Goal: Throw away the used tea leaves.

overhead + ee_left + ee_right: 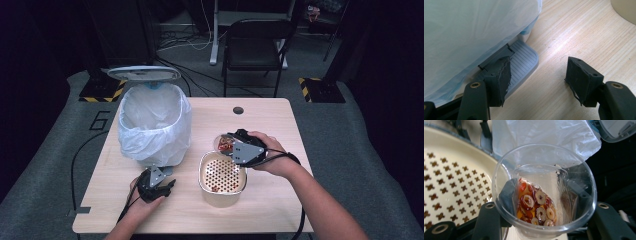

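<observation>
High view: wooden table (270, 125) on grey carpet; right tongs (239, 150) clamp a clear cup (225, 145), left tongs (156, 186) closed empty.

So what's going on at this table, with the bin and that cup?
A person works with a hand-held claw in each hand. The right claw grips a clear plastic cup holding sliced red fruit in liquid, tipped beside a cream strainer bowl. The left claw presses one jaw on the pedal of a lined bin, whose lid stands open.
</observation>
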A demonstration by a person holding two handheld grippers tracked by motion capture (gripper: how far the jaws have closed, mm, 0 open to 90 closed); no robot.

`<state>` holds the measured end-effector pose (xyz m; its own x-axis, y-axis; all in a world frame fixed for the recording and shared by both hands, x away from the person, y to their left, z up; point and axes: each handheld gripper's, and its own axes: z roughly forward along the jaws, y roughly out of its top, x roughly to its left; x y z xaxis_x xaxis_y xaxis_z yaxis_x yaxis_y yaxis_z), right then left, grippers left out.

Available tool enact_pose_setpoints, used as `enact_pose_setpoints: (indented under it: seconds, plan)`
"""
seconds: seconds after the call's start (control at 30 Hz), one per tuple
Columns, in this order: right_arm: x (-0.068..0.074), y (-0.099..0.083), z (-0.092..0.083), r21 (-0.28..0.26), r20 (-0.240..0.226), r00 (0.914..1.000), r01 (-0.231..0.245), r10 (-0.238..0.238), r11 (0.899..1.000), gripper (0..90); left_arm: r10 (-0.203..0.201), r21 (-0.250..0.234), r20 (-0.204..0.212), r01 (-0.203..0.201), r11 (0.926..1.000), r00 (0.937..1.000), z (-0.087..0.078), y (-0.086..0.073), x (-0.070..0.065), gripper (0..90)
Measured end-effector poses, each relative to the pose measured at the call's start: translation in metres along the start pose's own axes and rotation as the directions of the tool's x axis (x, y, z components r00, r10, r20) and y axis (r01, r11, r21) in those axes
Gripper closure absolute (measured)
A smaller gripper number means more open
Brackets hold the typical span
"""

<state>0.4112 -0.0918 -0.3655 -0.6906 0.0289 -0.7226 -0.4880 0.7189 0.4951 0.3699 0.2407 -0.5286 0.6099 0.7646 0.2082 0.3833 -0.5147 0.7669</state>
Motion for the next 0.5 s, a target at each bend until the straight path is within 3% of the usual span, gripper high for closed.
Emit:
enact_pose_setpoints:
  seconds: [0.03, 0.07, 0.13, 0.2, 0.23, 0.27, 0.37, 0.47, 0.5]
  plan:
    - [0.0, 0.0, 0.0, 0.0, 0.0, 1.0, 0.0, 0.0, 1.0, 48.7, 0.0, 0.0, 0.0, 0.0, 1.0, 1.0, 0.0, 0.0, 0.0, 36.6]
    - [0.004, 0.002, -0.001, 0.017, 0.014, 0.9992, 0.037, -0.037, 0.999, 48.9, 0.0, 0.0, 0.0, 0.0, 1.0, 1.0, 0.0, 0.0, 0.0, 36.6]
    - [0.009, 0.005, -0.002, 0.054, 0.042, 0.9926, 0.112, -0.114, 0.992, 49.2, -0.001, 0.0, 0.0, 0.001, 1.0, 1.0, 0.0, 0.0, 0.0, 36.6]
    - [0.014, 0.008, -0.002, 0.086, 0.058, 0.9796, 0.187, -0.192, 0.979, 49.4, -0.002, -0.001, 0.0, 0.002, 1.0, 1.0, 0.0, 0.0, 0.0, 36.6]
    - [0.014, 0.008, -0.002, 0.086, 0.058, 0.9796, 0.187, -0.192, 0.979, 49.4, -0.002, 0.0, 0.0, 0.002, 1.0, 1.0, 0.0, 0.0, 0.0, 36.6]
    - [0.019, 0.012, -0.002, 0.127, 0.079, 0.9562, 0.271, -0.282, 0.954, 49.4, -0.001, 0.0, 0.0, 0.001, 1.0, 1.0, 0.0, 0.0, 0.0, 36.6]
    - [0.022, 0.014, -0.003, 0.133, 0.083, 0.9472, 0.297, -0.31, 0.945, 49.6, -0.002, 0.0, 0.0, 0.002, 1.0, 1.0, 0.0, 0.0, 0.0, 36.6]
    - [0.03, 0.018, -0.002, 0.187, 0.108, 0.8836, 0.432, -0.456, 0.882, 49.8, -0.002, 0.0, 0.0, 0.002, 1.0, 1.0, 0.0, 0.0, 0.0, 36.6]
    - [0.03, 0.018, -0.002, 0.187, 0.108, 0.8836, 0.432, -0.456, 0.882, 49.8, -0.002, 0.0, 0.0, 0.002, 1.0, 1.0, 0.0, 0.0, 0.0, 36.6]
